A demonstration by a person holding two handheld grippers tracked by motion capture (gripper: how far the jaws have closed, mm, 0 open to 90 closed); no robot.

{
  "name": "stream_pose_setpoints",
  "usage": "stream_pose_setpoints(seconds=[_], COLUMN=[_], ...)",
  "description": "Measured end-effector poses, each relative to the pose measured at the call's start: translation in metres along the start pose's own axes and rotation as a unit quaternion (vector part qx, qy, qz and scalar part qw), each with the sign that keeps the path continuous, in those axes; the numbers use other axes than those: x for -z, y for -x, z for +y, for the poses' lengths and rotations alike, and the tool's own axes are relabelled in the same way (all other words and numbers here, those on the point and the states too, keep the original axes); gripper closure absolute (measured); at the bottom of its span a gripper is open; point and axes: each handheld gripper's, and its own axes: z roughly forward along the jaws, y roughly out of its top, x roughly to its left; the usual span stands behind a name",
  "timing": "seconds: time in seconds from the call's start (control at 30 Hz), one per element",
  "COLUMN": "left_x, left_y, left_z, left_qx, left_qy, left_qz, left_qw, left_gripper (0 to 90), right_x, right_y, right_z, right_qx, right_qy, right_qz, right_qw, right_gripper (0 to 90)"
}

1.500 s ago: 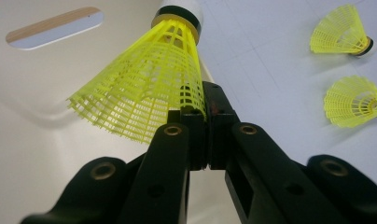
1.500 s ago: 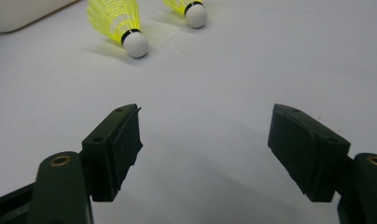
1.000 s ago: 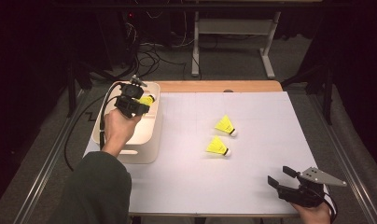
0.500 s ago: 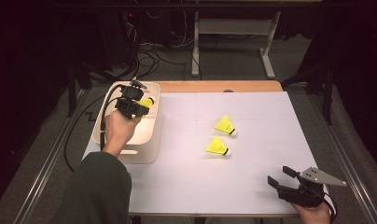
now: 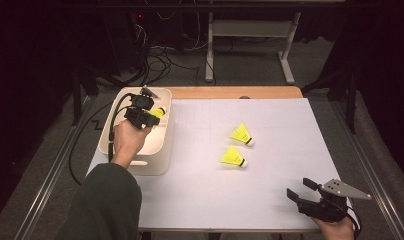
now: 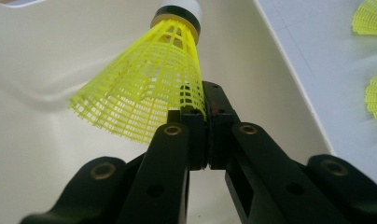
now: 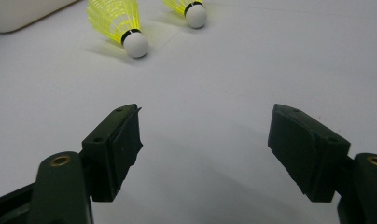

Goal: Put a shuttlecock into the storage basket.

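Note:
My left gripper hangs over the cream bin at the table's left, shut on the rim of a yellow shuttlecock. In the left gripper view that shuttlecock points its white cork up and away, with the bin's inner wall behind it. Two more yellow shuttlecocks lie on the white table: one farther, one nearer. My right gripper rests open at the front right corner. In its own view the pair of shuttlecocks lies well ahead of the open right gripper.
A wooden strip runs along the table's far edge. The white table top is bare between the shuttlecocks and my right gripper. Cables and a desk frame stand on the floor behind.
My left gripper has drifted slightly toward the near side over the bin with the shuttlecock still in it. The right gripper has not moved.

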Motion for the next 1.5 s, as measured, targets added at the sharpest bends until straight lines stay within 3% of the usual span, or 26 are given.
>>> stream_pose_setpoints(seconds=[1.5], left_x=[-0.021], left_y=[-0.001], left_z=[0.0], left_qx=[-0.007], left_qy=[-0.05], left_qz=[-0.013], left_qw=[0.9986], left_gripper=[87.4], right_x=[0.0], right_y=[0.0], right_z=[0.0], right_qx=[0.003], right_qy=[0.0], right_qz=[0.002], right_qw=[1.0], right_gripper=[25.9])
